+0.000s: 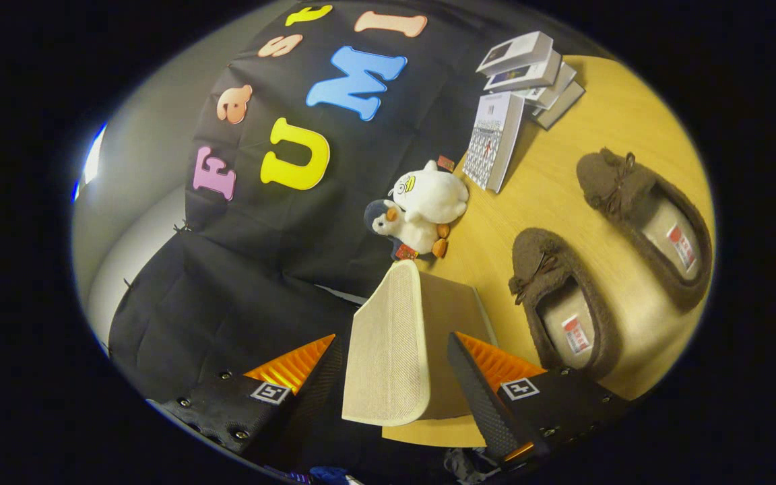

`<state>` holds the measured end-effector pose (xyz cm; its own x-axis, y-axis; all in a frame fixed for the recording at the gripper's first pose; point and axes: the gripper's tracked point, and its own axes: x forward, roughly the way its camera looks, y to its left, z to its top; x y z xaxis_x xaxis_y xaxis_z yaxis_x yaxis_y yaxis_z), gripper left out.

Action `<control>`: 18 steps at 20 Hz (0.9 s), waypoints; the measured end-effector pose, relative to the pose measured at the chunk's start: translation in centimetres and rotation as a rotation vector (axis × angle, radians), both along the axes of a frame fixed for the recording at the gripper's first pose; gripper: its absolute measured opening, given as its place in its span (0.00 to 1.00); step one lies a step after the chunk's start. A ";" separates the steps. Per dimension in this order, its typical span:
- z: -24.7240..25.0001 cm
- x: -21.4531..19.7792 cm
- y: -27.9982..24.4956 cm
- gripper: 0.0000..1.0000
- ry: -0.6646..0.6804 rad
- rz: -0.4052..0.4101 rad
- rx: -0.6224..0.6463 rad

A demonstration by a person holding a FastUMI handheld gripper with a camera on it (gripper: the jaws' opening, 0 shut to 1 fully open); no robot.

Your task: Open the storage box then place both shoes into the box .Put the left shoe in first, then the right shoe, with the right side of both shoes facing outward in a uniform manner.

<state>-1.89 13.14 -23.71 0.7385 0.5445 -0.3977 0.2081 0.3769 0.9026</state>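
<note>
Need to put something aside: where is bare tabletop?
Bare wood lies between the two brown fuzzy slippers, and between the white calendar and the farther slipper. Crowded near the plush toys and beige fabric lid, between the gripper fingers.

The one camera rides on the gripper (395,377) and looks forward along its two fingers (307,384), which rise from the bottom of the view, spread apart on either side of a pale raised lid (384,350). The view is strongly rolled, so the wooden surface (563,202) climbs to the right and the booth wall (260,236) leans across the left. The lens sits very near the lid, just above the surface's edge. Beyond the fingers it takes in two brown shoes (563,303), two plush toys (422,209) and a stack of books (529,67) farther off.
</note>
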 end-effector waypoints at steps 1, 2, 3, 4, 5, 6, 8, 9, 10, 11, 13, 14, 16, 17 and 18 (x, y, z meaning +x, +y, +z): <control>-0.4 0.1 0.3 0.97 0.015 0.000 0.023; -0.7 0.0 0.7 0.97 0.029 0.002 0.043; -1.2 0.0 1.1 0.97 0.043 0.006 0.057; -1.6 0.0 1.5 0.97 0.055 0.009 0.069; -1.9 0.1 1.8 0.97 0.064 0.014 0.082; -2.1 0.1 2.2 0.97 0.069 0.018 0.096; -2.6 0.0 2.9 0.94 0.087 0.026 0.121; -2.7 0.0 3.2 0.94 0.094 0.034 0.132; -2.9 -0.1 3.6 0.94 0.100 0.045 0.139; -3.1 -0.1 3.9 0.94 0.103 0.052 0.144; -3.4 -0.2 4.7 0.77 0.119 0.077 0.160; -3.3 -0.5 5.1 0.77 0.126 0.093 0.162; -3.7 0.3 4.9 0.53 0.128 0.066 0.151; -3.6 0.3 5.0 0.29 0.127 0.078 0.160; -3.3 -0.3 5.1 0.29 0.125 0.103 0.152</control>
